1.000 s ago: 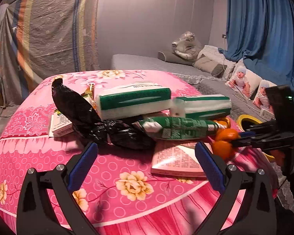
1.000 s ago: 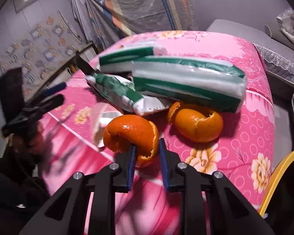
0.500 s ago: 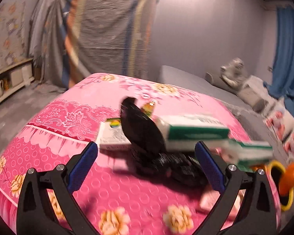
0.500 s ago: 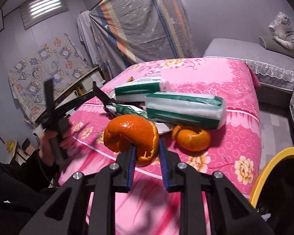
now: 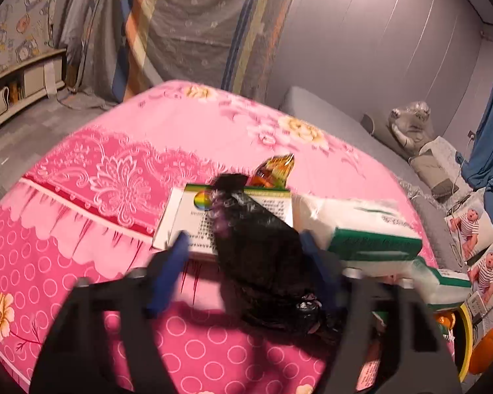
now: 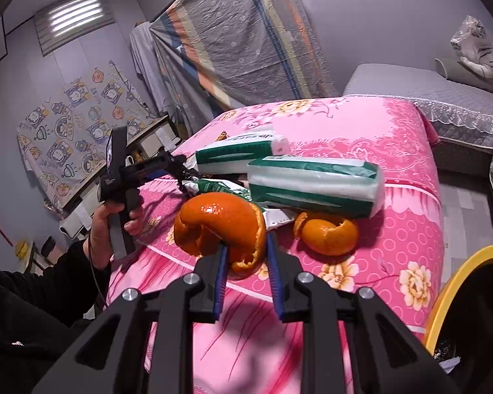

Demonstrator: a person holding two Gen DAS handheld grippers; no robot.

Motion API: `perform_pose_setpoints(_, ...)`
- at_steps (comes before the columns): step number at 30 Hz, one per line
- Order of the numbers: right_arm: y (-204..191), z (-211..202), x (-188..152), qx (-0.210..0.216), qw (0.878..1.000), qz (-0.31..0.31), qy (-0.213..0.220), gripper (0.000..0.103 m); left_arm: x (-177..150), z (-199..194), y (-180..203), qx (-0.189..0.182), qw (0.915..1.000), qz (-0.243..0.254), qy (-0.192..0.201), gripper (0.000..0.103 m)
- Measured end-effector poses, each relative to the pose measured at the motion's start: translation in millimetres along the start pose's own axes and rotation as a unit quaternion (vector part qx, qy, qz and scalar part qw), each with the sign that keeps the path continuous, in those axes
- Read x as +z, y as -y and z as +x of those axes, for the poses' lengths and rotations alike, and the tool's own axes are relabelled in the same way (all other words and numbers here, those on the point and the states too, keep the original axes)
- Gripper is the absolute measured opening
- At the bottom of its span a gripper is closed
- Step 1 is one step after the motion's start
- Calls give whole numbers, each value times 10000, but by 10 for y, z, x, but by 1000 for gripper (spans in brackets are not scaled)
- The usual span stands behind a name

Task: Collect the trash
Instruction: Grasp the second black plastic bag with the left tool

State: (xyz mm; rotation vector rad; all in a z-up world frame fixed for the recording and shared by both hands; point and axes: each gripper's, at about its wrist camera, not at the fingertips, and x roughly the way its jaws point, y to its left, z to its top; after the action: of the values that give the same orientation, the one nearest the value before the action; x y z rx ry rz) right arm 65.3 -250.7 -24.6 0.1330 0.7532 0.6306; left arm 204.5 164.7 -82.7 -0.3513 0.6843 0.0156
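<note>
Now left gripper [image 5: 246, 269] closing, crinkly black plastic bag [image 5: 263, 249] between blue fingers [image 5: 167, 272], on pink flowered cloth [image 5: 98, 170]. Right gripper [image 6: 246, 262] pinches curled orange peel [image 6: 220, 223], lifted near yellow-rimmed bin [image 6: 450, 282].

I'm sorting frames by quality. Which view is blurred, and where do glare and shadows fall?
Left wrist view: motion blur smears the closing left gripper and black bag between its fingers; ceiling glare top right. Right wrist view: sharp, orange peel crisp in the right gripper, window overexposed, gripper shadow on the pink cover. Fisheye bends both.
</note>
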Motion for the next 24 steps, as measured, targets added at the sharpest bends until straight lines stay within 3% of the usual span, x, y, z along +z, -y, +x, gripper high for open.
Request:
perform_pose_setpoints(4,-7,-35,-12,-23,10000,56,47,21,-35,35,-10,72,9999,14,-115,12)
perform_pose_setpoints(11,-39,-114,-20,-78,9999,58,95,21,-105,-353,-81,12,9997,152,205,5)
perform_pose_setpoints(16,-81,-143,10,-110,9998,52,156,21,-142,-866,-54,-35,9965,337,767,5)
perform_pose_setpoints(24,-216,-269,92,-173,9993,-17,325,21,-176,-1691,354,-402,9813,761,1724,5)
